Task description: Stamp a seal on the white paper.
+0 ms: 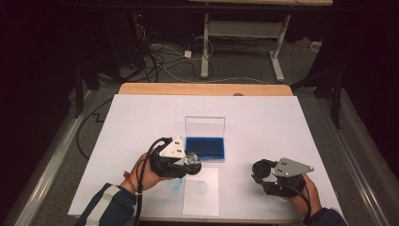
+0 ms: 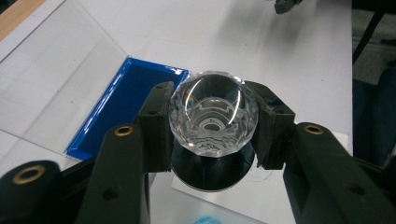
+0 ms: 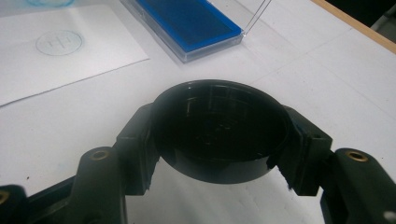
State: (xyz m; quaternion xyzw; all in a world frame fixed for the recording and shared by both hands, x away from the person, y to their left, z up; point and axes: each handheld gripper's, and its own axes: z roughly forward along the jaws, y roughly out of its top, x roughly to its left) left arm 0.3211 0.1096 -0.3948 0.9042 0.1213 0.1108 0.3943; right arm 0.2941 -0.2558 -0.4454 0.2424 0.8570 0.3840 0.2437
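Above the blue ink pad (image 2: 122,105), left claw (image 2: 212,122) clamping faceted stamp (image 2: 213,113), face hidden, right claw (image 3: 219,140) clamping black cap (image 3: 219,133).

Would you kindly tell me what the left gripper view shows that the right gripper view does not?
Left gripper view: the left hand-held gripper clamped on a clear faceted stamp with a black round base, and a blue smudge below it.

Right gripper view: the right hand-held gripper clamped on a black round cap, and a circular stamped mark on the paper sheet.

Both: the blue ink pad with its clear lid open, on the white table cover.
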